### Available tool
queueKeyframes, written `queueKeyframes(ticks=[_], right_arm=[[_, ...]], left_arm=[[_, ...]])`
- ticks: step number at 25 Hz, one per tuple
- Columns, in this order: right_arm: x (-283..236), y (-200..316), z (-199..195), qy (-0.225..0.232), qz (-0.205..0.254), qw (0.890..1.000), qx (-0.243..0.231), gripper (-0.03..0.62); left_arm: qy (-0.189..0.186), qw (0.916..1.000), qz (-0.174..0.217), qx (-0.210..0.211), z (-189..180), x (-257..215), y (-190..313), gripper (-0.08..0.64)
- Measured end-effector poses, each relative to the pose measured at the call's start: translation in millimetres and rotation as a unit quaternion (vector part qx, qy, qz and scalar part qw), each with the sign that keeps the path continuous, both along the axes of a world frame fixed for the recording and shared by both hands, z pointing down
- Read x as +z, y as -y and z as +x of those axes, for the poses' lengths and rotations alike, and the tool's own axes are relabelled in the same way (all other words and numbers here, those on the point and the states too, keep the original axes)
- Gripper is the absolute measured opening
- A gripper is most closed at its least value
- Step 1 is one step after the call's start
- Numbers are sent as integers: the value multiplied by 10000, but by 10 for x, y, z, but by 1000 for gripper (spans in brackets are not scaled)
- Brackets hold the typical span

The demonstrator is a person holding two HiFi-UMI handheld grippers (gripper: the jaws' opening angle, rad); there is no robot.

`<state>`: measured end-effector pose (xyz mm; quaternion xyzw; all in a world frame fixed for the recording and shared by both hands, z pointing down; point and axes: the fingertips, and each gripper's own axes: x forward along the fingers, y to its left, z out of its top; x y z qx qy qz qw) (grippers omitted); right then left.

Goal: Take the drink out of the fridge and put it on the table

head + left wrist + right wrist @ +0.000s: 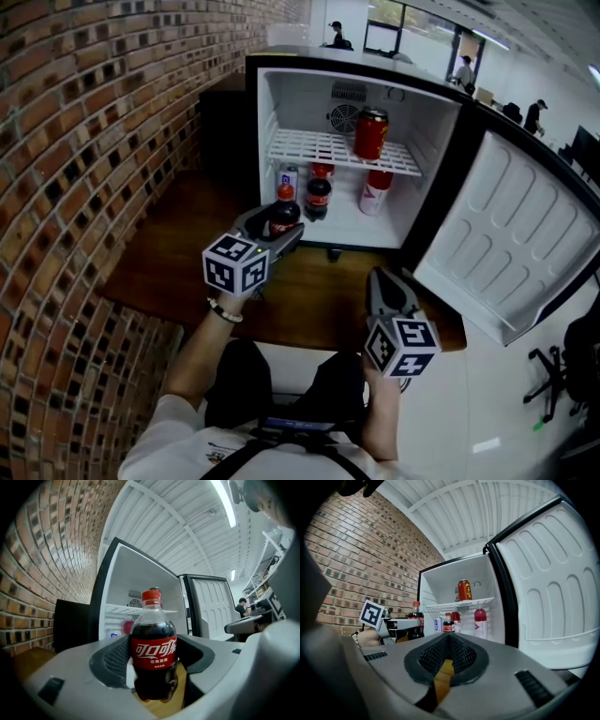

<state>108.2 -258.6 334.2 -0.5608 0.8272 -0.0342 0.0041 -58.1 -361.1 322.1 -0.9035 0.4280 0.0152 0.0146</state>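
The bottle is clear, glossy plastic with a smooth red label, and the left gripper has a matt grey plastic shell with dark, finely dimpled pads. The brick wall is rough and mottled, while the table is smooth brown wood with a faint sheen. The fridge lining is smooth white plastic, its shelf is probably coated wire, and the can is shiny metal.

Your left gripper holds the cola bottle before the fridge; a can stands on the shelf inside.
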Motion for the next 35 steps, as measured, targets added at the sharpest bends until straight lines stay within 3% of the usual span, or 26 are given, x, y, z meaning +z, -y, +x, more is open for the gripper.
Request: queueKeyframes(ticks=[5,14,25,35], right_arm=[[4,-11,-27,-18,-10,10000,-36,-12],[11,-15,-49,-31,-25,10000,-26,-12],[33,-3,-85,-99,-94,9999,-66,-12],[-73,-20,-63,-96,-25,9999,-43,-12]], left_arm=[[136,9989,-57,-445,-270,350,-20,302],[413,9956,-238,-805,-708,763,17,304],[92,9937,-515,-995,-1006,1090,83,304],[257,9929,-562,-1015,-1042,1104,42,304]])
